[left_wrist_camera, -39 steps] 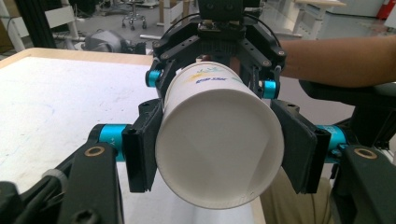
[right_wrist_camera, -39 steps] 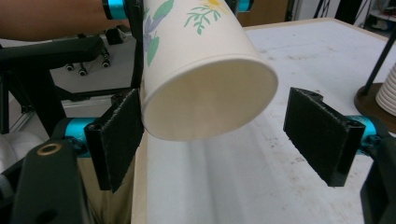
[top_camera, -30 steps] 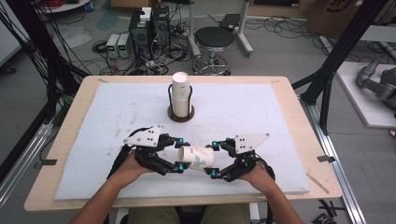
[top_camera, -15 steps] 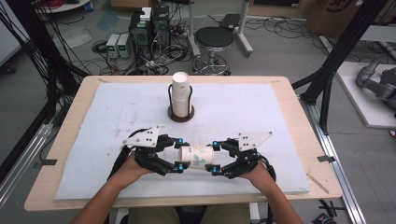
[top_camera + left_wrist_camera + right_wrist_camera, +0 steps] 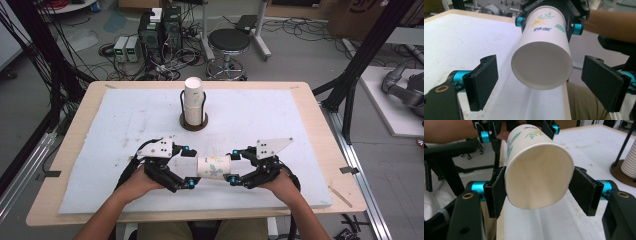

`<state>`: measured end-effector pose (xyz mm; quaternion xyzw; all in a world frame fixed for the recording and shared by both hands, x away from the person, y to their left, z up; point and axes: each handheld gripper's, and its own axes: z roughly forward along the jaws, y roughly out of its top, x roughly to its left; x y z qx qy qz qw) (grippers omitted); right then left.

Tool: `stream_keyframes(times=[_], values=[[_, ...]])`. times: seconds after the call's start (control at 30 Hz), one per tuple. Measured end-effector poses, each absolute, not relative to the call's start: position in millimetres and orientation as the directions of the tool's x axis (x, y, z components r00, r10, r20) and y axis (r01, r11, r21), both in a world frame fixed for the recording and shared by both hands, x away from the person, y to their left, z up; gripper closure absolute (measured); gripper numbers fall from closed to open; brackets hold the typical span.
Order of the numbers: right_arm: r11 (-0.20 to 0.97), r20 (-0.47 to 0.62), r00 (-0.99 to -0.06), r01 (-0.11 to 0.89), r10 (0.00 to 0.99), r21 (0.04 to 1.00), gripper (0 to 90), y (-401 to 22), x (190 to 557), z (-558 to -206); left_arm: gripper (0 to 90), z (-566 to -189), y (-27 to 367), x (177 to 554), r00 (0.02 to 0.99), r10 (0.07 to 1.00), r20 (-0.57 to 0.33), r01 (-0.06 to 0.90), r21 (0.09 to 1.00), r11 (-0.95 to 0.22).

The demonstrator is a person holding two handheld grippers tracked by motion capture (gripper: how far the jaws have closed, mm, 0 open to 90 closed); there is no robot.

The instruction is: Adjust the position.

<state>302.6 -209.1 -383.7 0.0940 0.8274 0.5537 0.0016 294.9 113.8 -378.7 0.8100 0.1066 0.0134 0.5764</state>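
Paper cup (image 5: 214,167): white, printed with green leaves and blue characters, lying on its side in the air between the two grippers, low over the near middle of the white mat (image 5: 125,125).
Cup ends: the closed base faces the left gripper view, the open mouth faces the right gripper view.
Right gripper (image 5: 537,188): its two black pads are pressed on the cup wall just behind the rim, one on each side, so this is the hand that carries the cup.
Left gripper (image 5: 540,83): jaws spread wide, standing clear on both sides of the cup's base, gripping nothing.
Crush risk: the wall is thin near the open rim; I judge a harder squeeze from the right pads would oval or crease it.
Slip risk: the cup tapers, so a grip that loosens could let it slide out toward its narrow end and drop onto the mat.
Handover risk: if the left jaws close off-centre on the base while the right lets go, the cup could twist or tip out.
Cup stack (image 5: 193,102): upright in its wire holder on a round brown base at the middle of the mat, well apart from the hands, in no danger here.
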Motion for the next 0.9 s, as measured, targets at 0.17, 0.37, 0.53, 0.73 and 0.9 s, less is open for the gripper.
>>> stream_keyframes(times=[0.17, 0.37, 0.53, 0.73, 0.9], values=[[0.454, 0.073, -0.982, 0.146, 0.176, 0.879, 33.3, -206, 304, -375, 14.4, -374, 114, 295, 0.976, 0.204, -0.074, 0.147, 0.916, -0.374], [0.519, 0.050, -0.986, 0.128, 0.161, 0.845, 33.0, -199, 306, -366, 14.5, -370, 112, 295, 0.978, 0.201, -0.053, 0.135, 0.899, -0.417], [0.566, 0.025, -0.989, 0.104, 0.146, 0.818, 33.0, -191, 308, -357, 14.6, -367, 111, 296, 0.979, 0.200, -0.041, 0.128, 0.886, -0.446], [0.615, 0.002, -0.992, 0.080, 0.126, 0.784, 33.1, -181, 310, -346, 14.7, -364, 110, 296, 0.980, 0.198, -0.021, 0.116, 0.868, -0.482], [0.670, -0.023, -0.994, 0.054, 0.105, 0.741, 33.1, -170, 312, -338, 14.7, -362, 107, 297, 0.981, 0.195, -0.008, 0.108, 0.854, -0.509]])
